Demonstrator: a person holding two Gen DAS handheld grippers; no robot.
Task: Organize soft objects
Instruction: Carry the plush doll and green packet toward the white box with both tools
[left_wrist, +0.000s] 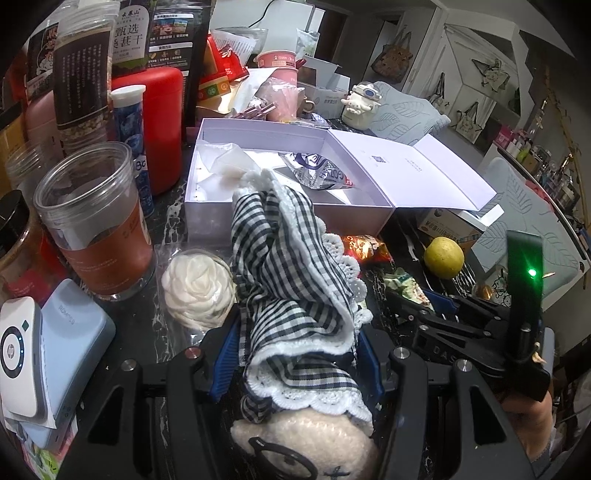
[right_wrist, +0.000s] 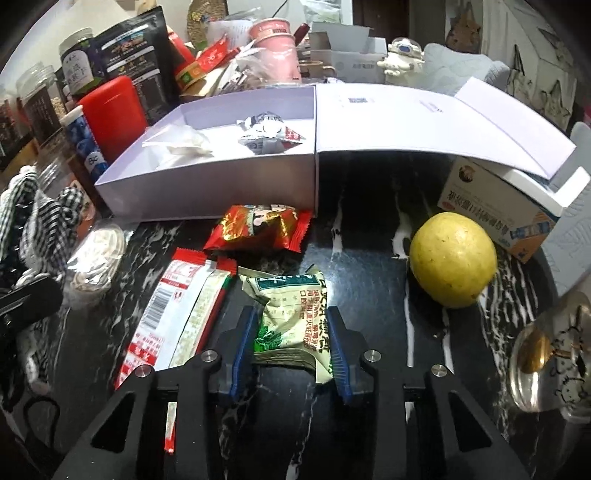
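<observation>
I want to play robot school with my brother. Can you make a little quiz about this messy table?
1. True or false: the white box is open, with a silver packet inside it.
2. What sits between the jaws of the right gripper?
A. the yellow fruit
B. the green packet
C. the red snack bag
3. Fill in: the left gripper holds a soft toy in a black-and-white ______ dress.

Key
1. true
2. B
3. checked
</observation>
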